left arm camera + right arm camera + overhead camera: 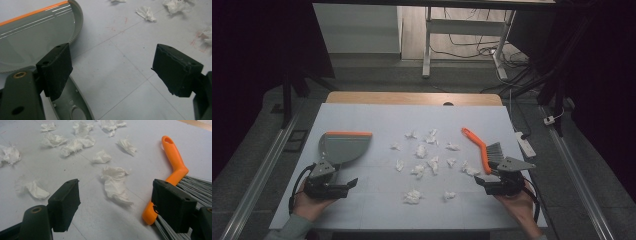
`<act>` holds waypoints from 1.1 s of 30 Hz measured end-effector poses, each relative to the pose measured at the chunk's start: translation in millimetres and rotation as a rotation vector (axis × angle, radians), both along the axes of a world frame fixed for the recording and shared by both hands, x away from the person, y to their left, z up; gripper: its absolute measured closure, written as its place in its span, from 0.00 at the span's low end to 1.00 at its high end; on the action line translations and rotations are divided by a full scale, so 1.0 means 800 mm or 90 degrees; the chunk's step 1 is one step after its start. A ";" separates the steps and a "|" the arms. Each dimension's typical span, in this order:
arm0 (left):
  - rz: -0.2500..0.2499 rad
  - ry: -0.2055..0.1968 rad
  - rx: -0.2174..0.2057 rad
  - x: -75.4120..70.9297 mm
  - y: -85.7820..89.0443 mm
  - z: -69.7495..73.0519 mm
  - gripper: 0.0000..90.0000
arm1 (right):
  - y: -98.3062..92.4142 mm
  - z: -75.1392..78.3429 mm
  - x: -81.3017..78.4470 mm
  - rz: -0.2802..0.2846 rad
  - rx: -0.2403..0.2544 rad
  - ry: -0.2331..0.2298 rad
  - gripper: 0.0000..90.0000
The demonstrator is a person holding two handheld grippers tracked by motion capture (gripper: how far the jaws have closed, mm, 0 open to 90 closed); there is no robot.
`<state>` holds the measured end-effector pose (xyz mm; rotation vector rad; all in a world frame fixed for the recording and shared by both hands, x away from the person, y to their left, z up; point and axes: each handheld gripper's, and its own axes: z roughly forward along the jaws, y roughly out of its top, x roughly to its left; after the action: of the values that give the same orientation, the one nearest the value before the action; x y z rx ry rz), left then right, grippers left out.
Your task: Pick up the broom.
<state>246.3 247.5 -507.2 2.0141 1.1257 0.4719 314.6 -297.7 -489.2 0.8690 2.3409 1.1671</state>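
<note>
I have both claws low at the near edge of the surface [377, 112], one in each hand. My left claw [343, 184] stands with its jaws wide apart and nothing between them; in the left gripper view one jaw hangs just over the dustpan [32, 37], above the stub of its handle, and I cannot tell whether it touches. The dustpan lies flat at the left of the surface, its orange lip pointing away from me, and its grey scoop is empty: no paper in it.

My right claw [494, 184] is also spread wide and grips nothing. In the right gripper view its one jaw sits over the grey bristles of the brush [175, 167], which lies on the surface at the right with its orange handle stretching away from me toward the far side. Whether that jaw rests on the bristles I cannot tell.

Between the dustpan and the brush, the crumpled paper scraps [421, 151] are scattered loose over the middle of the surface, apart from one another, none touching the dustpan. One larger scrap [115, 183] lies just beside the brush, in front of my right claw.
</note>
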 end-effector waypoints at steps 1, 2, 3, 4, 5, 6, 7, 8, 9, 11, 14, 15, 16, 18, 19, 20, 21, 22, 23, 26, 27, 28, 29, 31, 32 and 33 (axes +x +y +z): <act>-0.001 -0.004 -0.001 0.000 0.000 0.001 0.19 | 0.000 0.000 0.000 -0.001 -0.001 0.003 0.25; -0.001 -0.004 -0.001 0.000 0.000 0.001 0.19 | 0.001 -0.001 0.000 0.000 -0.001 0.004 0.25; -0.001 -0.005 0.000 0.000 0.000 0.001 0.19 | 0.001 -0.001 0.000 0.000 -0.001 0.004 0.25; 0.000 -0.004 0.003 0.000 -0.001 0.000 0.18 | 0.001 -0.001 0.000 0.000 -0.004 0.006 0.25; 0.000 -0.004 0.003 0.000 -0.001 0.000 0.18 | 0.001 -0.001 0.000 -0.001 -0.006 0.006 0.26; -0.002 -0.002 0.010 0.000 -0.002 -0.001 0.18 | 0.001 -0.001 -0.001 -0.002 -0.006 0.005 0.26; -0.002 -0.002 0.014 0.000 -0.002 -0.002 0.18 | 0.001 0.000 -0.001 -0.004 -0.006 0.005 0.26; -0.002 -0.002 0.014 0.000 -0.002 -0.002 0.18 | 0.001 0.000 -0.001 -0.004 -0.006 0.005 0.26; -0.004 -0.003 0.015 0.000 -0.003 -0.002 0.18 | 0.001 0.000 0.000 -0.003 -0.007 0.007 0.26; -0.004 -0.004 0.017 0.000 -0.004 -0.001 0.18 | 0.001 -0.001 0.000 -0.004 -0.010 0.011 0.26; -0.003 -0.007 0.018 -0.001 -0.004 -0.001 0.18 | 0.002 -0.002 0.002 -0.003 -0.014 0.017 0.26; -0.002 -0.007 0.016 0.000 -0.004 -0.001 0.18 | 0.003 -0.002 0.002 -0.003 -0.017 0.017 0.26; 0.000 -0.012 0.013 0.000 -0.002 -0.001 0.18 | 0.003 -0.001 0.003 -0.005 -0.019 0.017 0.27; -0.001 -0.013 0.010 0.000 -0.002 0.000 0.18 | 0.004 0.001 0.003 -0.006 -0.023 0.009 0.27; -0.005 -0.014 0.009 0.000 -0.002 0.000 0.18 | 0.005 0.003 0.004 -0.008 -0.023 0.005 0.27; -0.005 -0.013 0.011 0.000 -0.003 0.000 0.18 | 0.005 0.006 0.005 -0.008 -0.022 0.002 0.27; -0.005 -0.013 0.011 0.000 -0.003 0.000 0.18 | 0.006 0.009 0.006 -0.011 -0.021 0.003 0.27; -0.007 -0.012 0.011 0.001 -0.003 0.000 0.19 | 0.007 0.012 0.008 -0.013 -0.021 0.003 0.27; -0.008 -0.013 0.010 0.002 -0.003 0.000 0.19 | 0.008 0.015 0.009 -0.017 -0.020 0.005 0.27; -0.008 -0.013 0.009 0.002 -0.003 0.000 0.19 | 0.011 0.026 0.014 -0.026 -0.023 0.006 0.27; -0.008 -0.014 0.008 0.002 -0.003 0.000 0.19 | 0.012 0.029 0.016 -0.030 -0.024 0.007 0.27; -0.008 -0.014 0.008 0.003 -0.003 0.000 0.19 | 0.012 0.033 0.018 -0.030 -0.023 0.004 0.28; -0.008 -0.015 0.009 0.003 -0.002 0.000 0.19 | 0.013 0.036 0.020 -0.035 -0.024 0.003 0.28; -0.007 -0.015 0.011 0.003 -0.002 0.000 0.19 | 0.016 0.042 0.026 -0.042 -0.031 0.006 0.28; -0.008 -0.013 0.011 0.003 -0.002 0.000 0.19 | 0.016 0.042 0.026 -0.042 -0.031 0.006 0.28; -0.008 -0.012 0.010 0.003 -0.002 0.000 0.19 | 0.019 0.047 0.033 -0.049 -0.033 0.007 0.28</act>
<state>248.8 245.7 -507.5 2.0252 1.0997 0.4935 340.6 -282.6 -451.3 0.9409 2.3134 1.0679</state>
